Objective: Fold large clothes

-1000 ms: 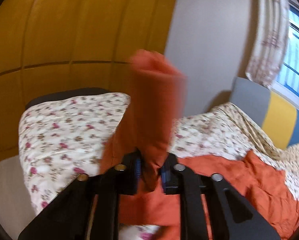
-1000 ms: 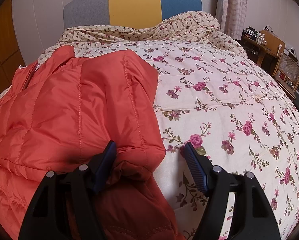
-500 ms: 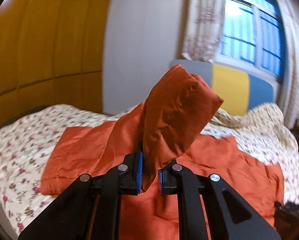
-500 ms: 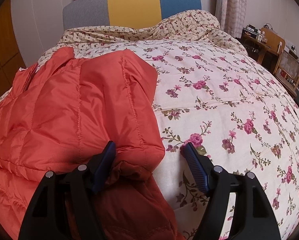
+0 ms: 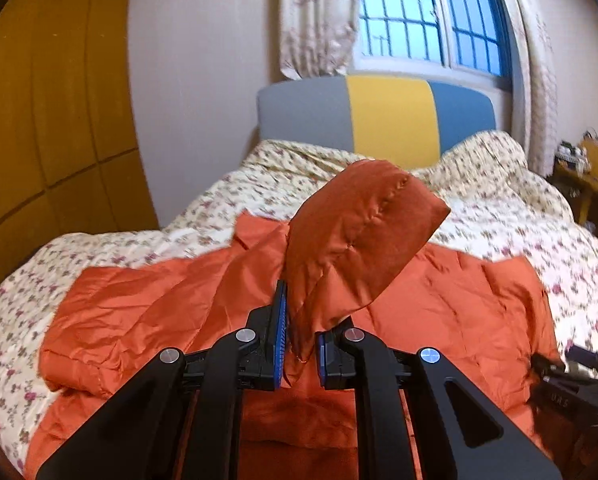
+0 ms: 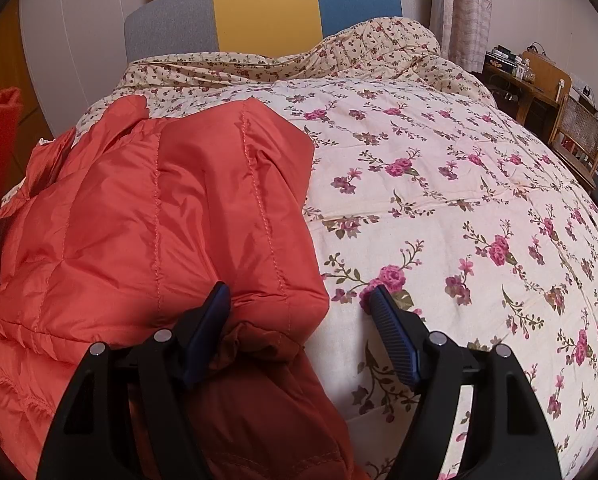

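An orange quilted jacket lies spread on the floral bed quilt. My left gripper is shut on a fold of the jacket, a sleeve end that stands up above the fingers. In the right wrist view the jacket covers the left part of the bed. My right gripper is open, low over the jacket's folded right edge; its left finger rests on the fabric and its right finger is over the quilt. The right gripper also shows at the left wrist view's right edge.
A grey, yellow and blue headboard stands at the far end under a curtained window. A yellow wardrobe lines the left wall. A wooden desk and chair stand right of the bed.
My left gripper has swung right with the sleeve, from facing the wardrobe to facing the headboard, carrying the sleeve over the jacket. The right gripper has stayed open and nearly still.
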### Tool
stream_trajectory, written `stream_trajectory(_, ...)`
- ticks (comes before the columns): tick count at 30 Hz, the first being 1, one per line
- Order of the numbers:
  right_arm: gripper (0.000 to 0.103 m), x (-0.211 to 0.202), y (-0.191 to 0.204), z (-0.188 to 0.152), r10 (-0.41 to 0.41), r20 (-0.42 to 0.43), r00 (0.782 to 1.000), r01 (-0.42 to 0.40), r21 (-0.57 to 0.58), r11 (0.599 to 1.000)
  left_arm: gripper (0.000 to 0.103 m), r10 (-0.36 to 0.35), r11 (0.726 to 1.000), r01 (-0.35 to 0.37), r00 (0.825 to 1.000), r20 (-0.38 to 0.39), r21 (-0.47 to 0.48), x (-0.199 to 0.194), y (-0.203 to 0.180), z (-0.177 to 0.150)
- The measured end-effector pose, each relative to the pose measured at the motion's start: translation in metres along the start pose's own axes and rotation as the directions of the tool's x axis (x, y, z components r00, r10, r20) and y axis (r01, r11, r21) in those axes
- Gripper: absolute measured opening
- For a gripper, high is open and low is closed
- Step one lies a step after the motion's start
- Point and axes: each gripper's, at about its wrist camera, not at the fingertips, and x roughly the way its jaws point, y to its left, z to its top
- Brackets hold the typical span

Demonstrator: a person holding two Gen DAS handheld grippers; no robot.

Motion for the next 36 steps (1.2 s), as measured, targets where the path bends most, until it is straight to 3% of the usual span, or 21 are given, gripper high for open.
stream_trajectory(7,0.073,0.0,0.0,0.0,-0.001,0.0,1.0,0.001,-0.001,1.0,0.012,-0.058,0.997,0.062,0.995,-0.077,0.039,0.016,-0.015,-0.011)
stream_trajectory(10,0.073,0.0,-0.001,0.0,-0.003,0.001,1.0,0.003,-0.002,1.0,0.013,-0.115,0.991,0.125,0.978,-0.177,0.048,0.032,-0.02,-0.019)
stream_trajectory(11,0.073,0.0,-0.001,0.0,-0.002,0.001,1.0,0.002,-0.001,1.0,0.023,-0.122,0.989,0.134,0.973,-0.196,0.054,0.034,-0.021,-0.021)
stream_trajectory(12,0.073,0.0,-0.001,0.0,-0.002,0.0,1.0,0.002,-0.001,1.0,0.042,-0.142,0.986,0.156,0.968,-0.205,0.053,0.035,-0.022,-0.022)
stream_trajectory(13,0.073,0.0,-0.001,0.0,-0.002,0.0,1.0,0.002,-0.001,1.0,0.054,-0.158,0.984,0.172,0.966,-0.206,0.053,0.034,-0.023,-0.023)
stream_trajectory(14,0.073,0.0,-0.001,0.0,-0.002,0.0,1.0,0.002,-0.001,1.0,0.079,-0.169,0.981,0.184,0.965,-0.2,0.055,0.031,-0.023,-0.023)
stream_trajectory(15,0.073,0.0,-0.001,0.0,-0.002,0.001,1.0,0.002,-0.002,1.0,0.085,-0.176,0.98,0.19,0.967,-0.183,0.059,0.027,-0.024,-0.024)
stream_trajectory(17,0.073,0.0,-0.001,0.0,-0.002,0.0,1.0,0.002,-0.002,1.0,0.087,-0.179,0.979,0.19,0.973,-0.146,0.068,0.017,-0.025,-0.023)
stream_trajectory(24,0.073,0.0,-0.001,0.0,-0.001,0.0,1.0,0.001,-0.001,1.0,0.087,-0.237,0.972,0.235,0.964,-0.119,-0.023,-0.016,0.008,-0.027)
stream_trajectory(30,0.074,0.0,-0.001,-0.001,-0.001,0.0,1.0,0.001,0.001,1.0,0.087,-0.131,0.99,0.121,0.979,-0.153,-0.075,-0.022,0.078,-0.042)
stream_trajectory(36,0.074,-0.005,-0.002,0.001,0.01,0.016,1.0,-0.01,0.003,1.0,0.087,-0.041,0.989,0.006,0.971,-0.235,-0.148,-0.016,0.141,-0.062)
